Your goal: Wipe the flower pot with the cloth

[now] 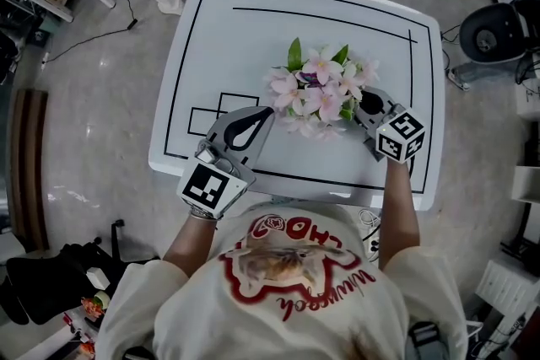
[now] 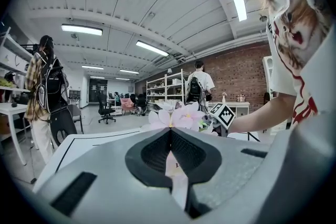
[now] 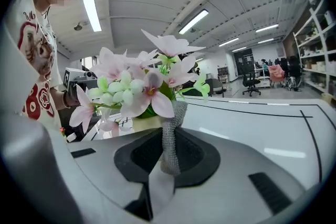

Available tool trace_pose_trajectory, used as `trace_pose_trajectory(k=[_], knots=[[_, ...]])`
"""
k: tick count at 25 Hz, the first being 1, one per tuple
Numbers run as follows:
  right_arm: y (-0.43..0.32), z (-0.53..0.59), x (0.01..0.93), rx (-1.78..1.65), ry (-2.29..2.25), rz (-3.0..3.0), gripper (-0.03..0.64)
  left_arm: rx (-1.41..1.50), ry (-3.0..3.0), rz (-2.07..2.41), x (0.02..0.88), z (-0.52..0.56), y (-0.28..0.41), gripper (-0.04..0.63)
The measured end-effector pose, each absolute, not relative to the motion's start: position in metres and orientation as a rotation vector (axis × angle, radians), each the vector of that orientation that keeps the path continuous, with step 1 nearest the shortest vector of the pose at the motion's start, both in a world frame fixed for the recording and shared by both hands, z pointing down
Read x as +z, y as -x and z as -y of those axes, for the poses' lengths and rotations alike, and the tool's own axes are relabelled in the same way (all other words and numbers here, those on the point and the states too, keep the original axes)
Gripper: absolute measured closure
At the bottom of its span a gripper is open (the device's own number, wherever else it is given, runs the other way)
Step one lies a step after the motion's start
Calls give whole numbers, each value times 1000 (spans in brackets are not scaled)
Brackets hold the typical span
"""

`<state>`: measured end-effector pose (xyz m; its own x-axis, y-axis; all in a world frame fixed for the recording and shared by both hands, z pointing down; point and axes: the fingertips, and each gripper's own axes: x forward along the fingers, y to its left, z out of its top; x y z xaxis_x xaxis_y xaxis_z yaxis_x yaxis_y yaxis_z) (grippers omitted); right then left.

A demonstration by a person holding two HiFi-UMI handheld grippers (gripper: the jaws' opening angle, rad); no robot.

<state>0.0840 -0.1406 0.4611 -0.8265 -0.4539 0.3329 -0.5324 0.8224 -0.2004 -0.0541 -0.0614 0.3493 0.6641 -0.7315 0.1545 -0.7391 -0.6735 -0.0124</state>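
Cloth (image 3: 171, 148) pinched in right tongs (image 3: 167, 127) beside flower pot (image 3: 145, 124); left tongs (image 2: 169, 130) closed together near blossoms (image 2: 181, 115).

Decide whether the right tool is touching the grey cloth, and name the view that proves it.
Touching. The right gripper view shows the grey cloth pinched between the right tool's jaws, rising past them toward the flowers.

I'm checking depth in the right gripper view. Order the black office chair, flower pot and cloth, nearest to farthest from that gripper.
1. cloth, clamped in the right gripper.
2. flower pot, just beyond, slightly left.
3. black office chair, far across the room, right.
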Motion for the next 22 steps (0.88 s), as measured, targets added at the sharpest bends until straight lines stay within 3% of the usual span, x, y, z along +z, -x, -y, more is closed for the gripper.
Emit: trace_pose_trajectory(k=[22], knots=[[-81, 119, 464, 439, -1011, 2658, 563, 204, -2836, 1157, 357, 43, 68, 592]])
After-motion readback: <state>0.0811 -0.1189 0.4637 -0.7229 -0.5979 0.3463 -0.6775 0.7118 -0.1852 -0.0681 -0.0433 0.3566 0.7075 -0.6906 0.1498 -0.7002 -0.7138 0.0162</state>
